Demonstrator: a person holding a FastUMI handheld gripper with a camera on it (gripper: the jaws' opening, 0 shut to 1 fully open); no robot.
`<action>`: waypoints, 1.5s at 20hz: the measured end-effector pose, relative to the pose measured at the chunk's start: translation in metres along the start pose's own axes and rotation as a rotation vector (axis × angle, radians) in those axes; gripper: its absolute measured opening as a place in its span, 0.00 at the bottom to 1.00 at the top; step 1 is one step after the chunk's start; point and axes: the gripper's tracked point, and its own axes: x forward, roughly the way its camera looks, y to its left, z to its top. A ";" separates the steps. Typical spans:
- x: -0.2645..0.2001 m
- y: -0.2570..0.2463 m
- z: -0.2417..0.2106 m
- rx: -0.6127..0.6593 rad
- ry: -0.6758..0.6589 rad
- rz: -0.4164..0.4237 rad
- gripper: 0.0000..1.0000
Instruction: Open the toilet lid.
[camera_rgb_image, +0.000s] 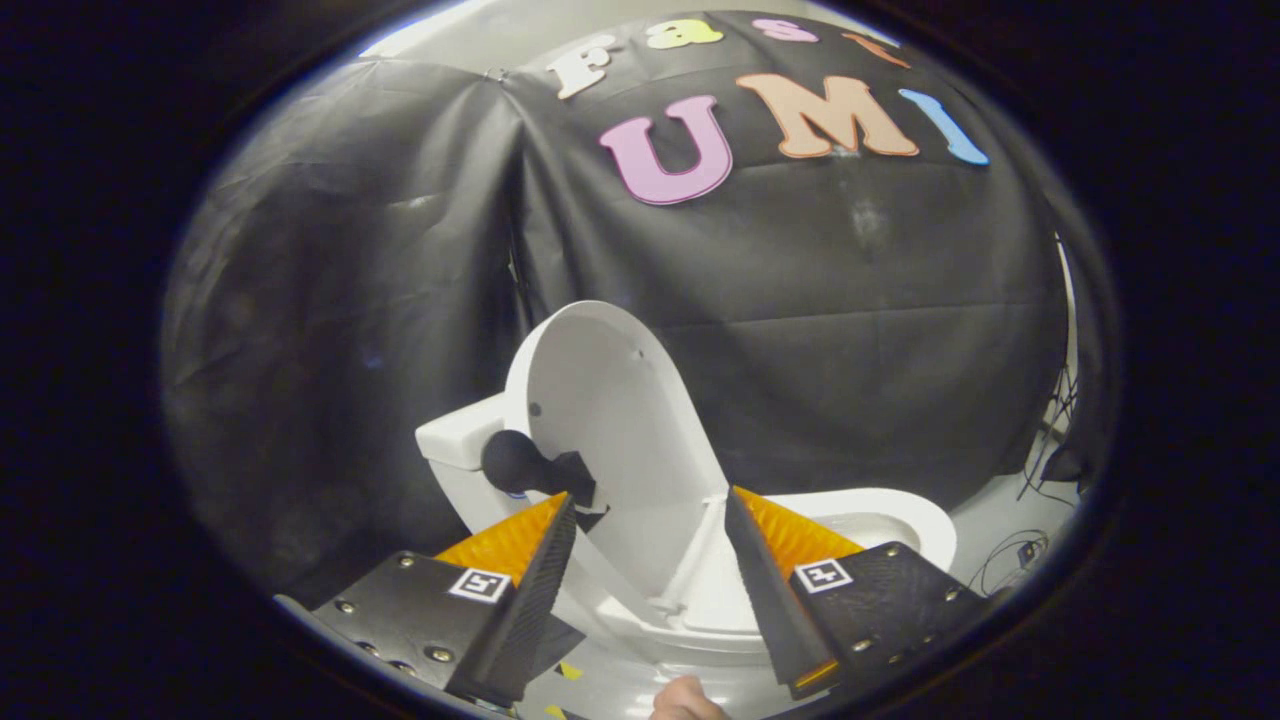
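Lid (610, 420): raised, standing near upright against the tank (462, 440), at 12 o'clock just beyond the fingers.
Gripper (650, 515): fingers spread apart, holding nothing, lid between their tips.
Knob (515, 462): black, on the lid's edge, touching the left fingertip at 10 o'clock.
Bowl (880, 520): open, behind the right finger at 2 o'clock.

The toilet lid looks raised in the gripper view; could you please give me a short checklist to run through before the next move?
1. Toilet lid raised off the seat, leaning toward the tank: ok.
2. Gripper jaws apart, gripping nothing: ok.
3. Lid resting steadily against the tank: cannot tell.
4. Black knob on the lid's edge free of the fingers: ok.
5. Bowl rim uncovered beyond the fingers: ok.
6. Cables on the floor away from the jaws: ok.
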 end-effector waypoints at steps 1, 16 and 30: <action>-0.003 -0.008 0.001 0.006 0.000 -0.010 0.88; -0.008 -0.089 0.000 -0.083 0.002 -0.128 0.92; -0.057 -0.157 0.035 -0.204 -0.056 -0.190 0.92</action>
